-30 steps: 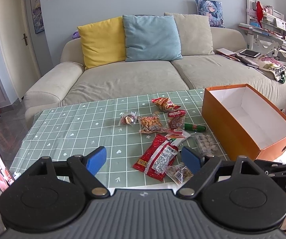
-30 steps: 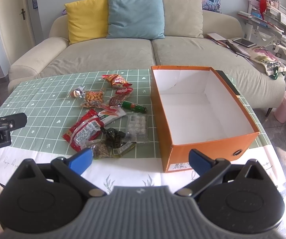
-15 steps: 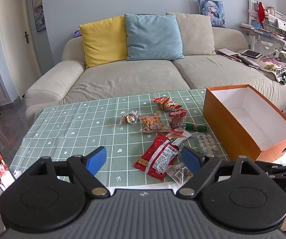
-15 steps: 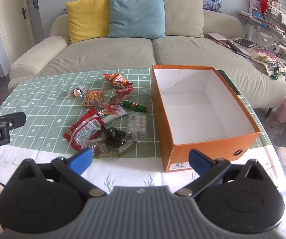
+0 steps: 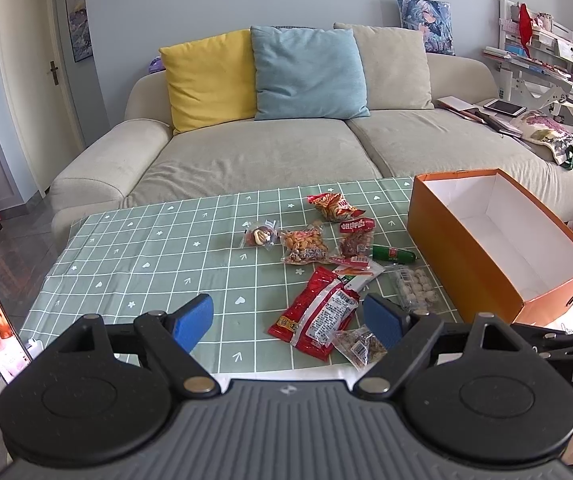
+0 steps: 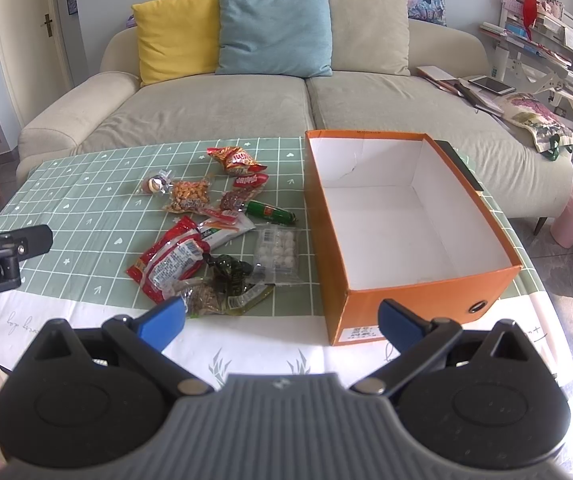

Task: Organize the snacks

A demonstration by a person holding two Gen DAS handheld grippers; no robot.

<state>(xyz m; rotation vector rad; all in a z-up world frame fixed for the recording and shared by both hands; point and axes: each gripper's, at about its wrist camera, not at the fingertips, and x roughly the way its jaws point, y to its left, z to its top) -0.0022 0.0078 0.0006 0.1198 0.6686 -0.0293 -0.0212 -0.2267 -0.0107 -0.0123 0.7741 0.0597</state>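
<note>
Both tongs, left gripper (image 5: 288, 322) and right gripper (image 6: 282, 320), are held open, nothing gripped; "bot.AI" is read on the left one, bare tablecloth (image 5: 142, 264) left of the snacks (image 5: 318, 312)

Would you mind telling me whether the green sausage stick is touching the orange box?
Apart. In the right wrist view, a strip of green tablecloth shows between the end of the green sausage stick and the wall of the orange box.
</note>
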